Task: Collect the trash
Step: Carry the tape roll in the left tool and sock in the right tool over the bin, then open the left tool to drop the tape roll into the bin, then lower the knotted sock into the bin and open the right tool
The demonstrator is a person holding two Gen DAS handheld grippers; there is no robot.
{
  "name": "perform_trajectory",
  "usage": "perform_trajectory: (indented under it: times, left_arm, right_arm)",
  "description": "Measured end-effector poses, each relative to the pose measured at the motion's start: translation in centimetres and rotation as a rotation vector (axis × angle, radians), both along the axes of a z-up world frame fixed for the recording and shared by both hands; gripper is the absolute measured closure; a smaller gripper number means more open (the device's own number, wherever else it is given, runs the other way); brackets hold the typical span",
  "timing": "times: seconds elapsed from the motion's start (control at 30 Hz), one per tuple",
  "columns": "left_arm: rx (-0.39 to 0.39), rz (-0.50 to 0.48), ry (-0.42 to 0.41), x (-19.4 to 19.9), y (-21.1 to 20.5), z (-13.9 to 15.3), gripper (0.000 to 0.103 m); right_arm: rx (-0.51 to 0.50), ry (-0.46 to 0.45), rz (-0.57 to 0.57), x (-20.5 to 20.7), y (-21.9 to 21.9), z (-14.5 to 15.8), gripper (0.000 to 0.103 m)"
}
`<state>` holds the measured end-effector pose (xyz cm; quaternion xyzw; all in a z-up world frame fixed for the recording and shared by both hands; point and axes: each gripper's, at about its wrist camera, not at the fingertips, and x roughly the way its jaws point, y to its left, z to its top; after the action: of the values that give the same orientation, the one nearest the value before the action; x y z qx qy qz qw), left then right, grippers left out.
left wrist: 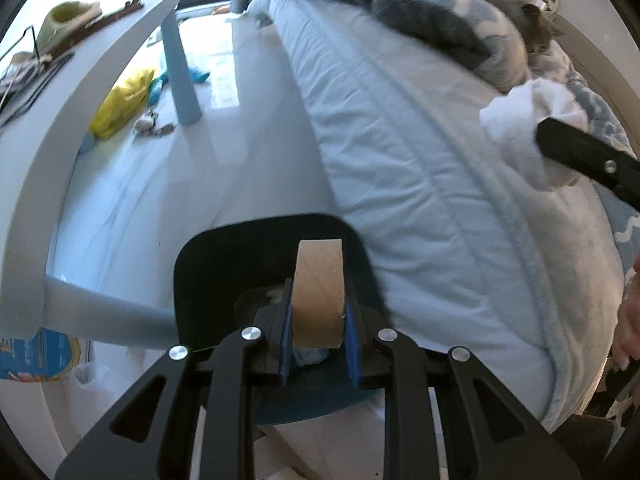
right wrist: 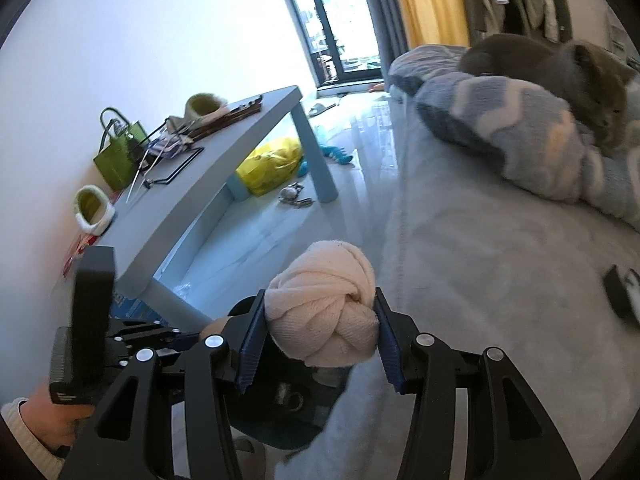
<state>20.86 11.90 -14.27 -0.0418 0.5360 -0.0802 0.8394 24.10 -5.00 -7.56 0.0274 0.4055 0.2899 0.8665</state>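
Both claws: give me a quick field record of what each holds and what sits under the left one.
left claw: shut on cardboard tube
right claw: shut on balled white cloth
below left claw: dark bin, some contents inside
bin position: on the floor beside the bed
on bed: grey cat lying on blanket
release: not yet done by either claw

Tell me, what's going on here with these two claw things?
A person is tidying up with a handheld gripper in each hand. The left gripper is clamped on a cardboard tape roll, held above a dark bin on the floor beside the bed. The right gripper holds a balled-up white cloth. Neither has been dropped in yet.
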Motion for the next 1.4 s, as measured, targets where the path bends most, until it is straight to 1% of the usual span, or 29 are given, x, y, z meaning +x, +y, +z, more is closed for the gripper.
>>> perform_trajectory:
  times: [0.13,0.33,0.47,0.53,0.63,0.7,0.73,0.8,0.97,1.03,1.23,1.4]
  left_arm:
    - [0.002,0.011,0.044,-0.1,1.0,-1.5,0.079]
    - [-0.015,0.020,0.119,-0.6,3.0,-4.0,0.079]
    - [-0.031,0.027,0.164,-0.9,4.0,-5.1,0.079]
    - [-0.040,0.019,0.173,-1.1,4.3,-5.4,0.079]
    - [-0.043,0.012,0.186,-1.2,4.6,-5.6,0.073]
    - [-0.044,0.010,0.190,-1.4,5.0,-5.7,0.067]
    - [-0.048,0.014,0.190,-1.4,5.3,-5.6,0.066]
    - [-0.055,0.023,0.183,-1.5,5.8,-5.4,0.059]
    - [-0.069,0.049,0.152,-1.7,6.8,-4.6,0.048]
    - [-0.074,0.059,0.132,-1.6,7.1,-4.1,0.047]
    - [-0.054,0.084,0.062,-1.8,8.1,-2.2,0.047]
    - [-0.050,0.108,0.016,-2.1,9.1,-0.4,0.049]
  right_arm:
    - [-0.006,0.005,0.029,0.0,2.0,-0.4,0.052]
    - [-0.018,0.019,0.065,0.1,4.8,-1.2,0.052]
    - [-0.028,0.029,0.076,0.2,6.0,-1.9,0.052]
    - [-0.033,0.033,0.080,0.3,6.6,-2.2,0.052]
    - [-0.046,0.046,0.087,0.4,7.4,-2.9,0.052]
    - [-0.062,0.060,0.091,0.5,8.0,-3.5,0.052]
    - [-0.068,0.066,0.092,0.6,8.2,-3.7,0.052]
    - [-0.083,0.083,0.095,0.7,8.5,-4.3,0.052]
    - [-0.123,0.142,0.107,1.2,9.7,-6.3,0.052]
    - [-0.137,0.168,0.108,1.4,10.1,-7.1,0.052]
    - [-0.180,0.229,0.112,1.4,10.7,-9.4,0.052]
    - [-0.173,0.294,0.130,1.4,11.0,-11.2,0.052]
